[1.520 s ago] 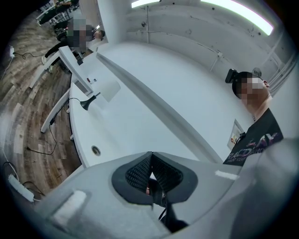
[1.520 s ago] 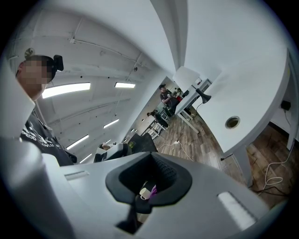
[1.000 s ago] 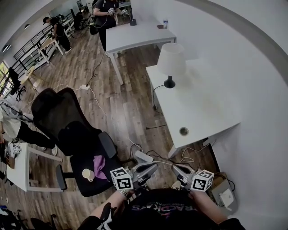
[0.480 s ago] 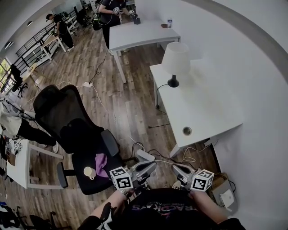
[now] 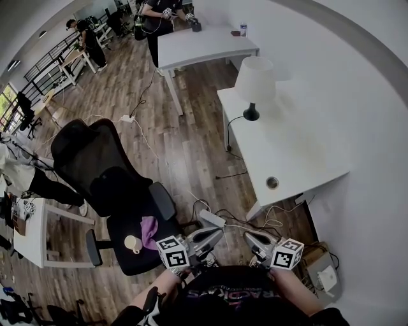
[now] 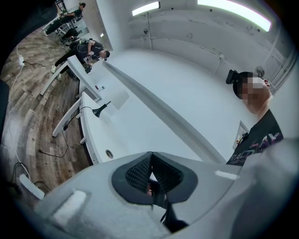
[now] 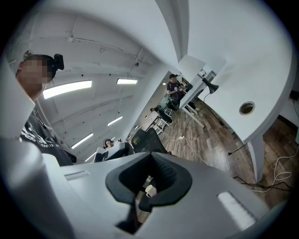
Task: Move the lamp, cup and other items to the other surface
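Lamp [image 5: 254,84] upright on the white desk [image 5: 299,149] at the right of the head view, white shade over a black base, cord running off the desk's left edge; a round cable hole [image 5: 272,183] sits nearer the desk's front corner. Cup [image 5: 132,244] rests on the seat of the black office chair [image 5: 95,172], just beside a purple cloth [image 5: 150,229]; chair and desk stand well apart, wood floor [image 5: 185,146] between them. Left gripper [image 5: 215,235] low at the bottom of the head view, jaws pressed together with nothing between them (its own view shows the pads meeting at the tip); right gripper [image 5: 248,236] just beside it, jaws likewise closed and empty; the cup shows small through the gap behind its pads in the right gripper view. Second white desk [image 5: 204,46] farther off; a bystander [image 5: 159,16] stands at its far end.
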`<action>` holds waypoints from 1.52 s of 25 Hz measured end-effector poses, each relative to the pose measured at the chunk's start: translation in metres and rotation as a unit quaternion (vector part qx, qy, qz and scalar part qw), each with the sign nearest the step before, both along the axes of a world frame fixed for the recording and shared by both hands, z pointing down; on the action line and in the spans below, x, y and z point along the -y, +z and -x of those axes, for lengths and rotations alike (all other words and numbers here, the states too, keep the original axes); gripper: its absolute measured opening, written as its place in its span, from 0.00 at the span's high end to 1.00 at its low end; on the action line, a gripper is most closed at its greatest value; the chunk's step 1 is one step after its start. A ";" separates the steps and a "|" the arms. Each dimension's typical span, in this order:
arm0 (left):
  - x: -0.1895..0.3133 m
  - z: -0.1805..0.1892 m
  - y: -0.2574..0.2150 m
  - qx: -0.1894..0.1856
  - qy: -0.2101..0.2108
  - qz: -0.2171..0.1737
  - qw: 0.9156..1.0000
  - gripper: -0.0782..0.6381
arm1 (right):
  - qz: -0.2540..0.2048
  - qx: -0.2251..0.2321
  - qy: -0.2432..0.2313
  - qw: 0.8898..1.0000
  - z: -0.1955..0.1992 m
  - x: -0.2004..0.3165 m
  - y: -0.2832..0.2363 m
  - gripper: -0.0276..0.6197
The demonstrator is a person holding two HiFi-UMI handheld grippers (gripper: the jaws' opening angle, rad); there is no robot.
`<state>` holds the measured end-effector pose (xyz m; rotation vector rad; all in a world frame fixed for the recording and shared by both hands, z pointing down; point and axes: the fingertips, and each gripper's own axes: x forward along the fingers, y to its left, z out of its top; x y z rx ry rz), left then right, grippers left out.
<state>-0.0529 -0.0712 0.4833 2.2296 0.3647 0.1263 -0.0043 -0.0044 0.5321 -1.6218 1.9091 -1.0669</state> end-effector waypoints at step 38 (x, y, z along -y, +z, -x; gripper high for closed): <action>-0.080 -0.075 0.012 0.038 -0.001 -0.023 0.999 0.89 | -0.011 0.014 0.053 0.998 -0.080 -0.115 -0.009 0.96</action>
